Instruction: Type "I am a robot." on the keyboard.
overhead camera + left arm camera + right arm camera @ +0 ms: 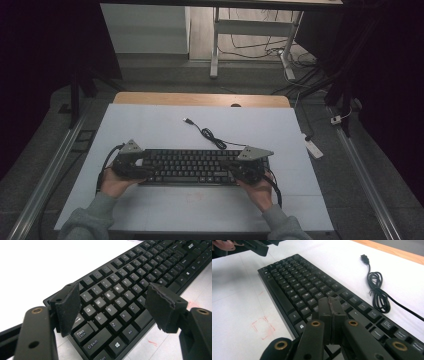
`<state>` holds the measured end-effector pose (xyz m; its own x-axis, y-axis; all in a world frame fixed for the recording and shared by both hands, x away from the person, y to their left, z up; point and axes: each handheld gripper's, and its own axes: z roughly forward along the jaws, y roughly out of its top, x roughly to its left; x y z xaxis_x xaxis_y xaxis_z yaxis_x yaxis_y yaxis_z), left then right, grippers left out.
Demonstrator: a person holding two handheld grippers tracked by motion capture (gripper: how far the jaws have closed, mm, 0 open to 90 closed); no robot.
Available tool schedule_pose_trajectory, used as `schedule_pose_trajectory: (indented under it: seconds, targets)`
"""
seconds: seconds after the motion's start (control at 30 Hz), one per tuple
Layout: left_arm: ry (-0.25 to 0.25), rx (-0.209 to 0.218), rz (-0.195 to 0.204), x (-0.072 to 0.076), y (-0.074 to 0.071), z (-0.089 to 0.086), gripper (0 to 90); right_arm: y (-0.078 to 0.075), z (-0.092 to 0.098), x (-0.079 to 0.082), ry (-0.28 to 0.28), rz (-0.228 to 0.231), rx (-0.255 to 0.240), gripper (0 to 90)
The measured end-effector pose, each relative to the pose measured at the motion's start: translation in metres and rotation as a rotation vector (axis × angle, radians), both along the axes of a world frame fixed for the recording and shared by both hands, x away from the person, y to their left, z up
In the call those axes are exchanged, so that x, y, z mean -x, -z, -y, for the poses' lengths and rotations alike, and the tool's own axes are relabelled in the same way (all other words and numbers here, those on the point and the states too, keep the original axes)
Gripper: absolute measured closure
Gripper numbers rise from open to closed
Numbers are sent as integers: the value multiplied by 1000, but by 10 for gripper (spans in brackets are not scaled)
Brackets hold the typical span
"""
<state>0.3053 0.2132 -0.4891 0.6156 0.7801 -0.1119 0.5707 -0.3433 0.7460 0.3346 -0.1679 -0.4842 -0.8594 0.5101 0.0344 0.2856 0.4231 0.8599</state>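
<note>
The right tongs (331,306) are pressed together with nothing between them, poised over the right-hand keys of the flat black plastic computer keyboard (192,166). The left tongs (112,307) stand wide apart above its left end, pads on either side of the letter keys, not pressing it. The keyboard lies lengthwise on the white-covered table (150,130), near the person's edge. Its coiled black cable (378,293) rests just behind it, plug end free.

- The black keyboard (192,166) lies flat on the white table, long side across, keys facing up.
- Its cable (210,135) lies loosely coiled behind it, the plug end free.
</note>
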Motion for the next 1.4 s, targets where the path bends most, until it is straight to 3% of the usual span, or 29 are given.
schedule_pose_trajectory:
  seconds: [0.13,0.33,0.87,1.03,1.4]
  targets:
    - [3,-3,2,0,0,1,286,2,-8,-1,-14,-9,19,895]
    - [3,-5,3,1,0,1,286,5,-22,-5,-32,-43,1,895]
    - [14,-20,-12,-1,4,4,285,13,-52,-11,-76,-50,71,895]
    - [14,-20,-15,-1,5,4,285,18,-63,-12,-94,-57,117,895]
    - [16,-24,-14,-1,5,5,285,28,-89,-13,-133,-73,142,895]
